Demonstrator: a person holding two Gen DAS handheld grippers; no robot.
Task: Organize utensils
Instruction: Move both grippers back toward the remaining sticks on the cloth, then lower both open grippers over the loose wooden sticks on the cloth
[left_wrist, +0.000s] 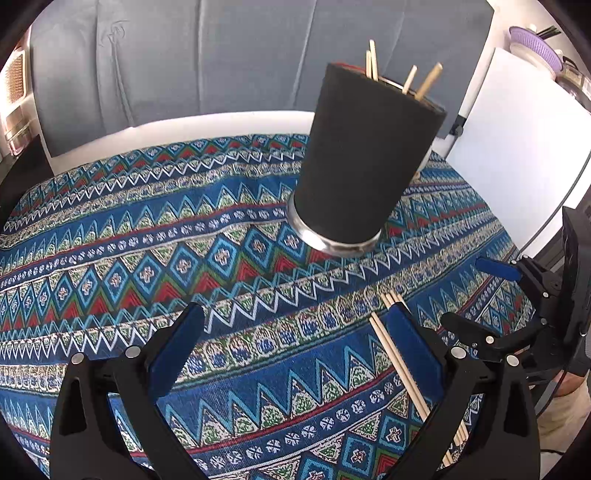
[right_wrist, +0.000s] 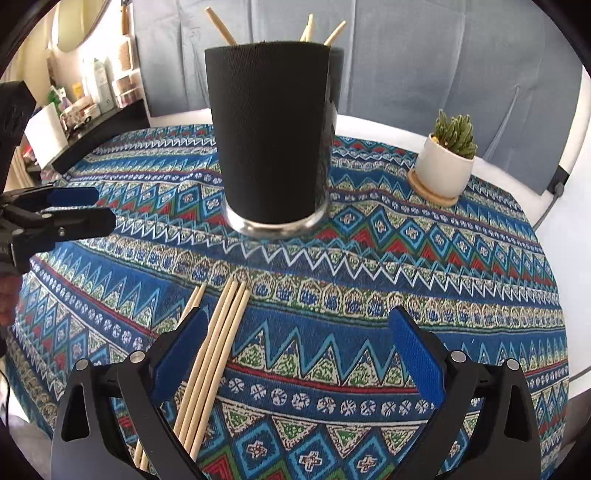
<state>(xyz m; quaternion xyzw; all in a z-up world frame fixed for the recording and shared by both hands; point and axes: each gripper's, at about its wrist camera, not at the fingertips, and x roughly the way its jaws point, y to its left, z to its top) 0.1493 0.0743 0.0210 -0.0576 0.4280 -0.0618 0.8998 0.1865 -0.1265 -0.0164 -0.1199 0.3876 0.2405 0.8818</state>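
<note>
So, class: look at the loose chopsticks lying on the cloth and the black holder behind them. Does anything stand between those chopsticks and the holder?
Nothing visible does. Only bare patterned tablecloth lies between the loose chopsticks and the black holder. The potted plant stands off to the right, clear of that path. The right gripper is open and empty above the cloth.

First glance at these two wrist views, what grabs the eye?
The tall black cup standing mid-table, with a few chopstick ends poking out of its top, on a loud blue zigzag-patterned tablecloth. Next, the loose chopsticks lying on the cloth in front of it, by the left finger of the open right gripper. A small potted succulent sits on a coaster at the far right.
</note>
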